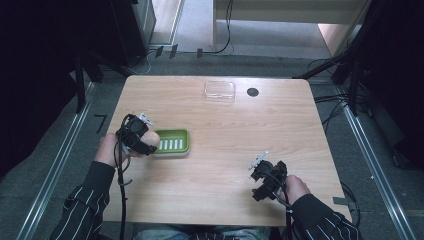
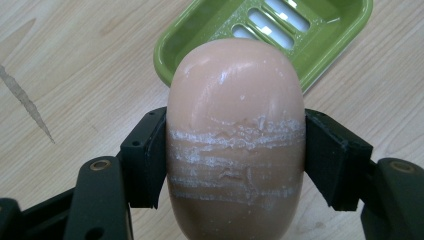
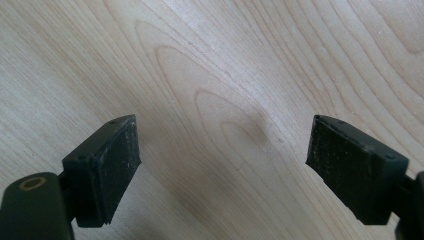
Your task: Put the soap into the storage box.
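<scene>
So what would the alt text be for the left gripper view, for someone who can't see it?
A peach-coloured oval bar of soap, streaked with white scuff lines, is clamped between the two black jaws of the left gripper. Behind it on the pale wooden table sits an empty green soap dish with slots in its floor.

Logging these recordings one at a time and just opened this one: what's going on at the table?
A person at a wooden table holds a gripper in each hand. The left gripper is shut on a peach-coloured bar of soap, held at the near end of a green soap dish; the dish is empty. The right gripper is open with nothing between its jaws, over bare wood at the near right. A clear plastic lid or box sits untouched at the far edge.
</scene>
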{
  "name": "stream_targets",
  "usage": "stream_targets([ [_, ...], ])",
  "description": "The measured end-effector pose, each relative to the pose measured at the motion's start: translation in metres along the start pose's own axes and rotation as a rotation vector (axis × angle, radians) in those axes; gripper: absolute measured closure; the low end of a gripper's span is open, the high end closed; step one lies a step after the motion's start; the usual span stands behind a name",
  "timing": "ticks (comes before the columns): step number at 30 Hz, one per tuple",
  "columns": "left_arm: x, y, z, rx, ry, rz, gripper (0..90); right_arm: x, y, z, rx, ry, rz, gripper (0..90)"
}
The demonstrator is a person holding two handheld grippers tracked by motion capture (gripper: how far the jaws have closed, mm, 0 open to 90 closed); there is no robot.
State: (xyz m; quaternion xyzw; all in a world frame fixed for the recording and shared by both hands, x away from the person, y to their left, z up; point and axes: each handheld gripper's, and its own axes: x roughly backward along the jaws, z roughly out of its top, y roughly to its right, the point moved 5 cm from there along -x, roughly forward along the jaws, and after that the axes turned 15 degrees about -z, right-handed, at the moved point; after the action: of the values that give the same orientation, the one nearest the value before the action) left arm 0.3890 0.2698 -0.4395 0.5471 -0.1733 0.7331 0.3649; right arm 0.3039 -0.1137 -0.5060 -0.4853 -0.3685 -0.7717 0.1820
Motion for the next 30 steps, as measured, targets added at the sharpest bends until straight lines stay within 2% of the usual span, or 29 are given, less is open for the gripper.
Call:
stream_targets([
  [30, -0.006, 0.001, 0.026, -0.057, 0.013, -0.009, 33.9, 0.0, 0.0, 0.0, -0.005, -0.002, -0.001, 14.3],
])
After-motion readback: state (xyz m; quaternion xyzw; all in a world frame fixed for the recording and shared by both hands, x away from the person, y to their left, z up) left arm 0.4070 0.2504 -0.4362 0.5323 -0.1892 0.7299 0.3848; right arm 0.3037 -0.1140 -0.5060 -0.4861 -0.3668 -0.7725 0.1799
